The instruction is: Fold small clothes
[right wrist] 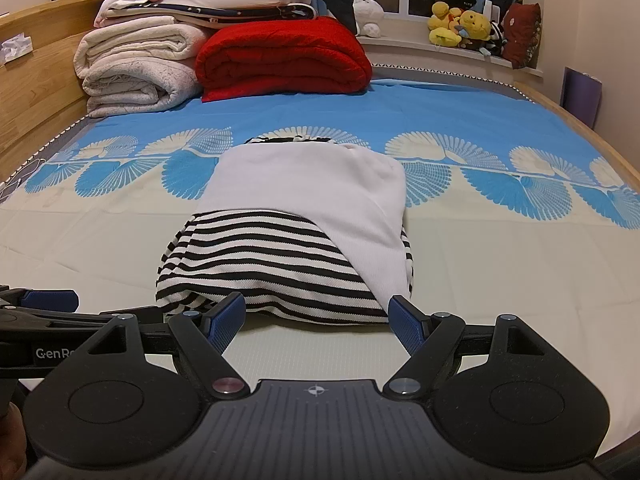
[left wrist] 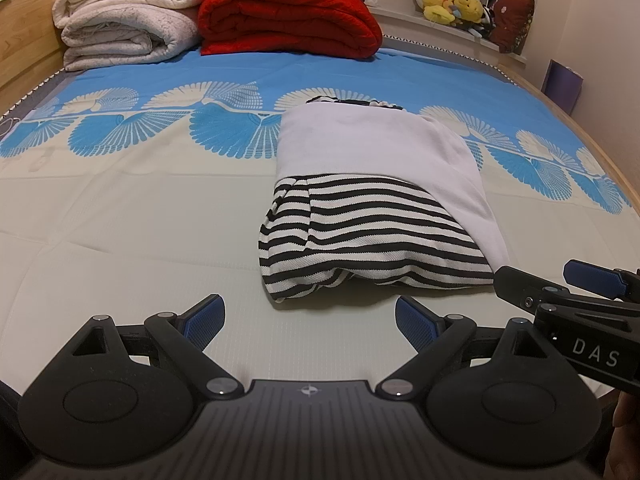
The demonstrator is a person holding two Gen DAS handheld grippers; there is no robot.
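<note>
On the bed lay one folded garment, white and black-striped knit (right wrist: 288, 248). Behind it sat one thick red folded blanket (right wrist: 280, 58) and one stack of cream blankets (right wrist: 136, 72). Two black grippers with blue pads (left wrist: 310, 322) (right wrist: 316, 320) hovered nearby.

The striped garment (right wrist: 280, 256) is showing a ribbed knit cloth, matt, with a smooth white cloth panel (right wrist: 320, 192) lying over it. The bed sheet (left wrist: 120, 220) is looking like thin, smooth printed fabric. The red blanket (left wrist: 288, 20) is appearing plush and textured, the cream blankets (left wrist: 120, 28) fuzzy. The right gripper (right wrist: 316, 320) is showing matt black plastic, dimpled blue pads (right wrist: 406, 326) and shiny metal pins. The headboard (right wrist: 44, 48) is looking like smooth wood.
</note>
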